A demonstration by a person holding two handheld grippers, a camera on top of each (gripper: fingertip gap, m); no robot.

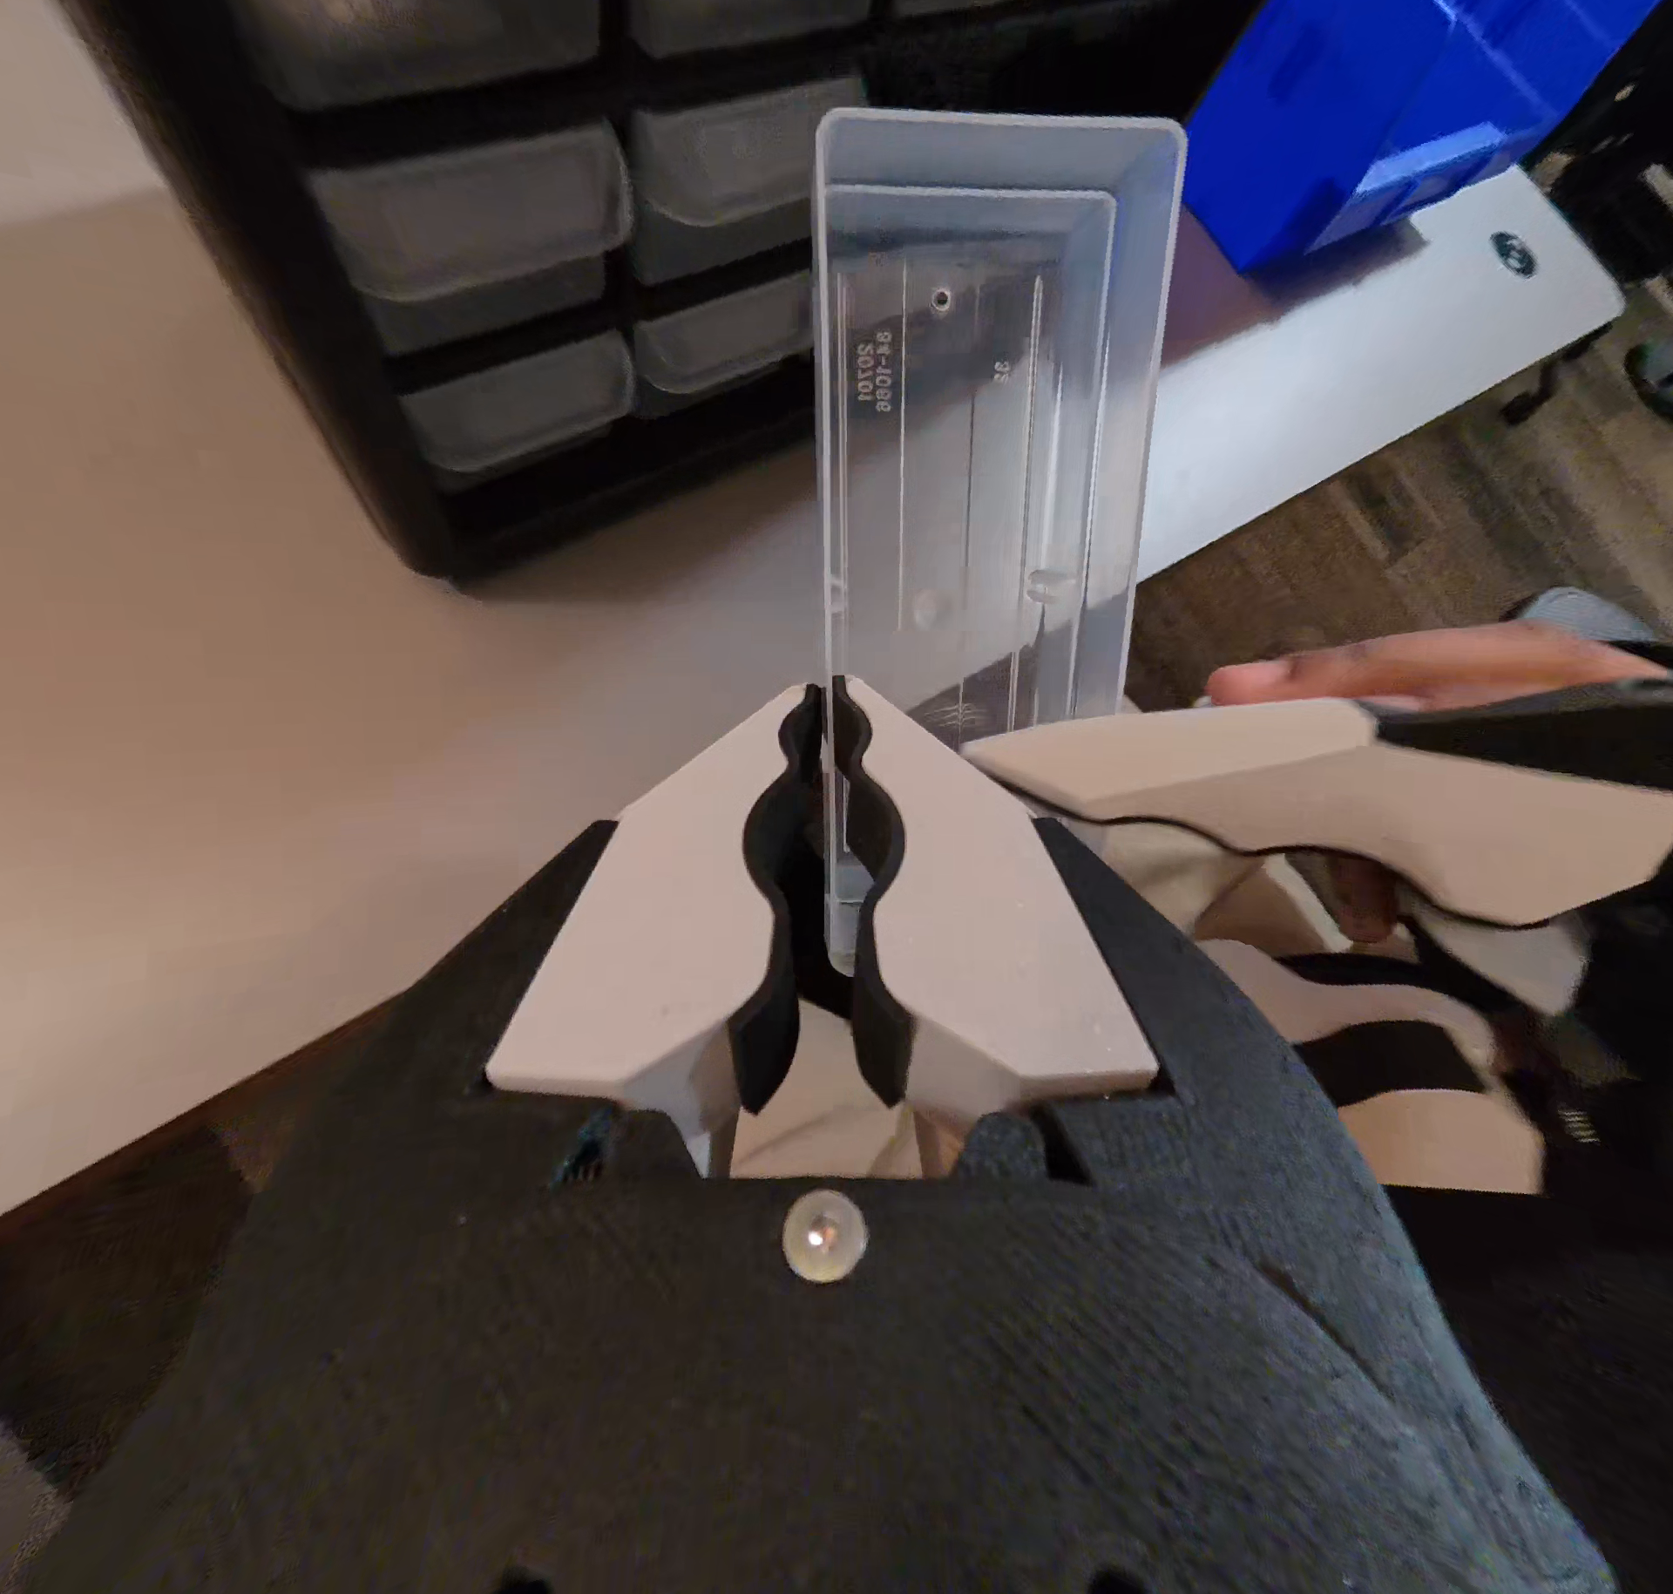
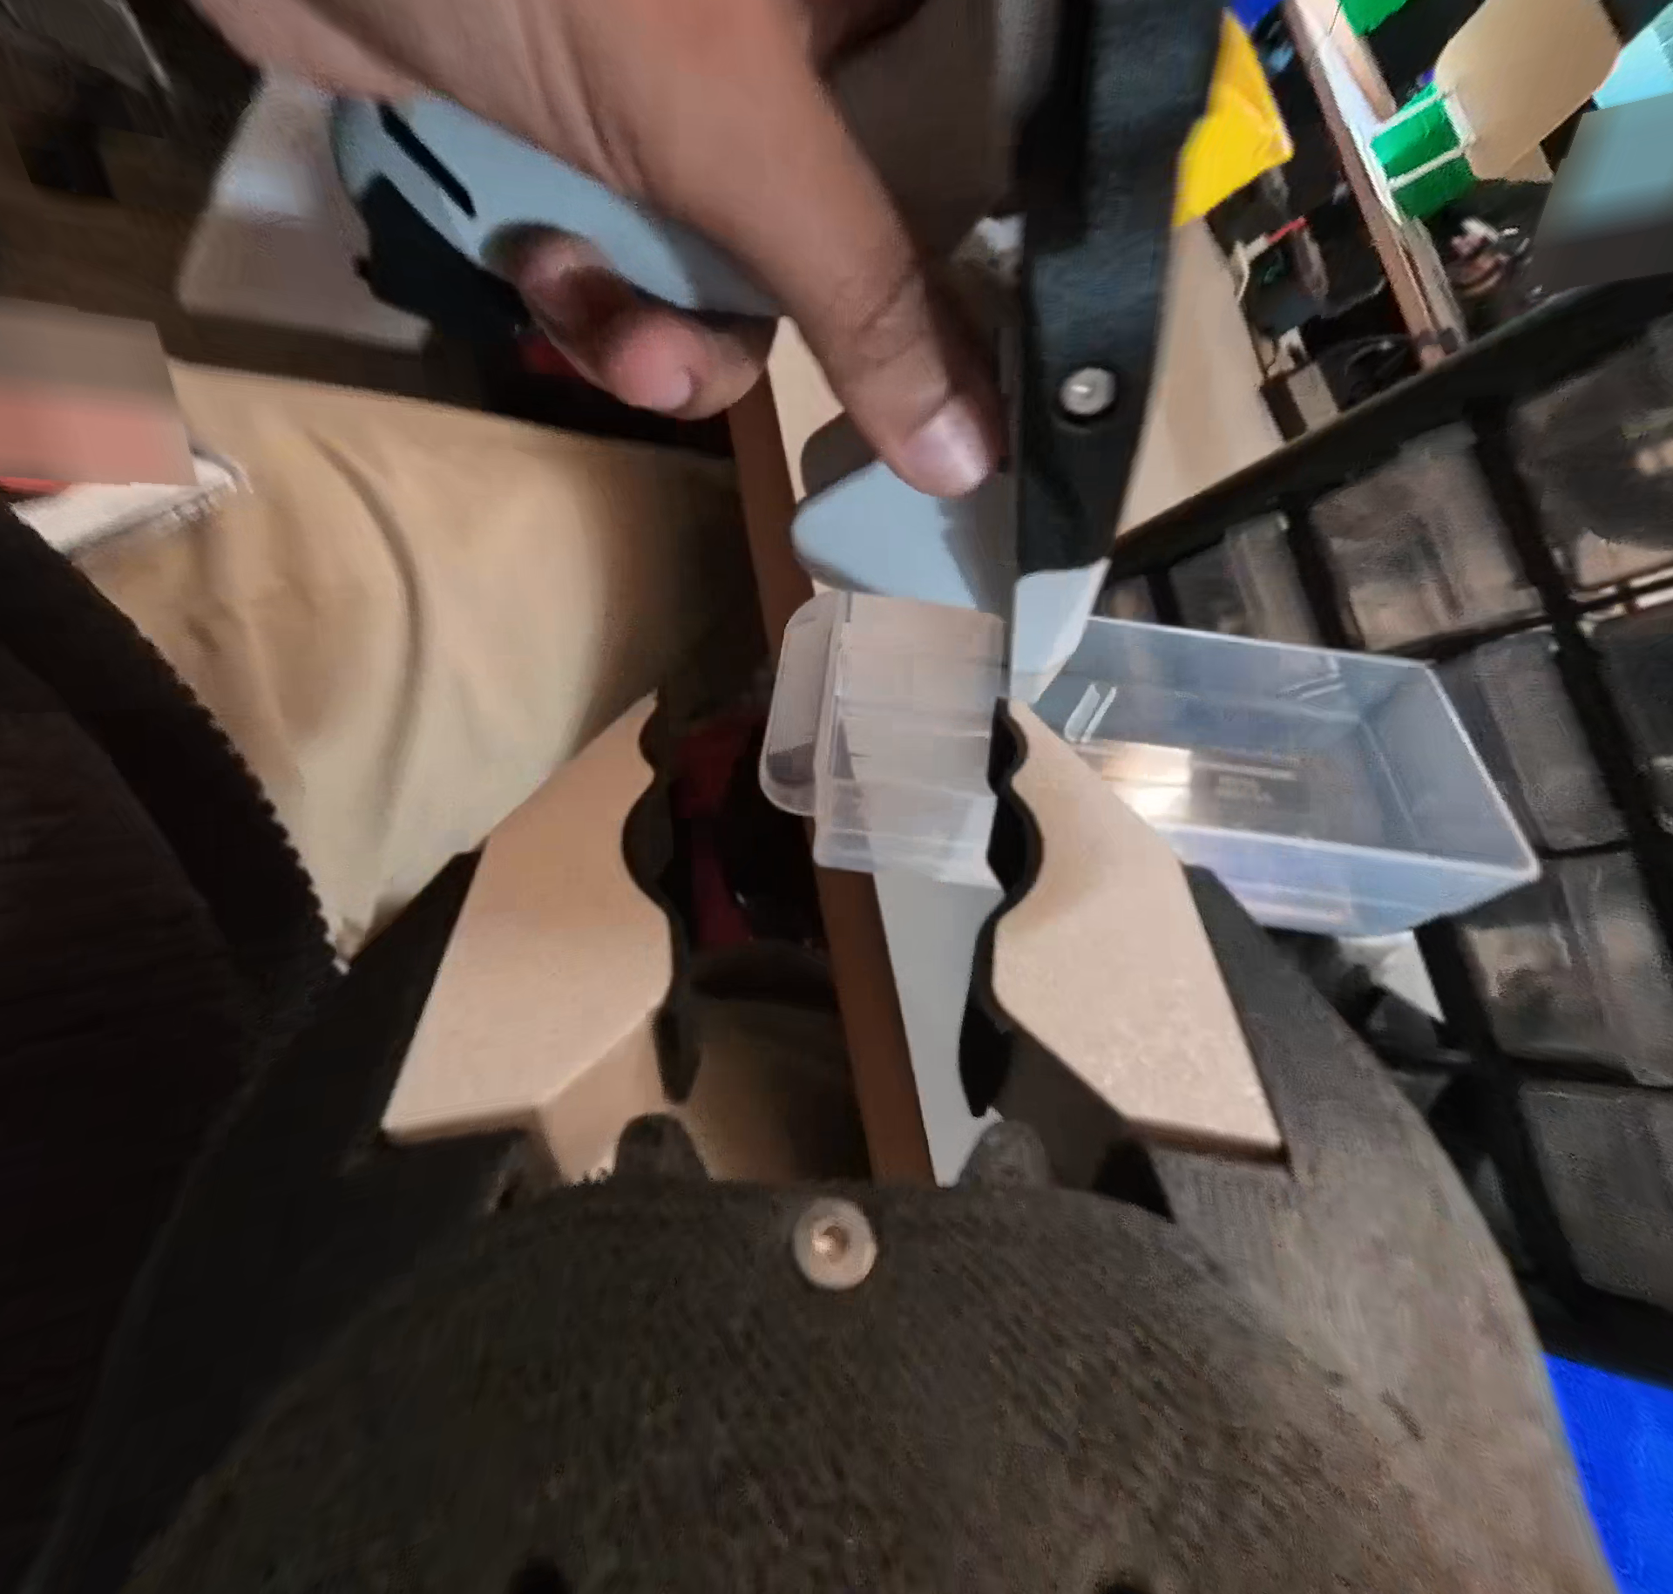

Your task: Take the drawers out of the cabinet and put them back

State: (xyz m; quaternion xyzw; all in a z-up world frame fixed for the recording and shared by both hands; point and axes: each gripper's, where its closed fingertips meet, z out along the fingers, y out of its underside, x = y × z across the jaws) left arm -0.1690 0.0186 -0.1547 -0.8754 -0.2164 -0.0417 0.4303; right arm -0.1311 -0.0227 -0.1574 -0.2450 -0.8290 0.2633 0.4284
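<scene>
1. Clamping down with the left gripper, its black wavy pads pressed together on one thin side wall of the clear, long, rectangular plastic drawer.
2. Sticking out forward beyond the fingertips, with the drawer's open side facing right in the left wrist view and the pinched wall running back deep between the pads.
3. Hanging clear of the pale tabletop, in front of the black plastic cabinet of small translucent drawers, near its lower right corner and apart from it.
4. Standing spread with the right gripper, its two tan fingers with black pads well apart and gripping nothing.
5. Lying, in the right wrist view, with the same drawer partly across the right gripper's gap: the handle end with its curved pull tab sitting between the fingertips, nearer the right-hand finger, the body stretching off right behind that finger.
6. Showing the left gripper pinching the drawer wall from above there, with a person's hand wrapped around its grey handle.
7. Sitting beyond the drawer, a blue plastic bin on a white table.
</scene>
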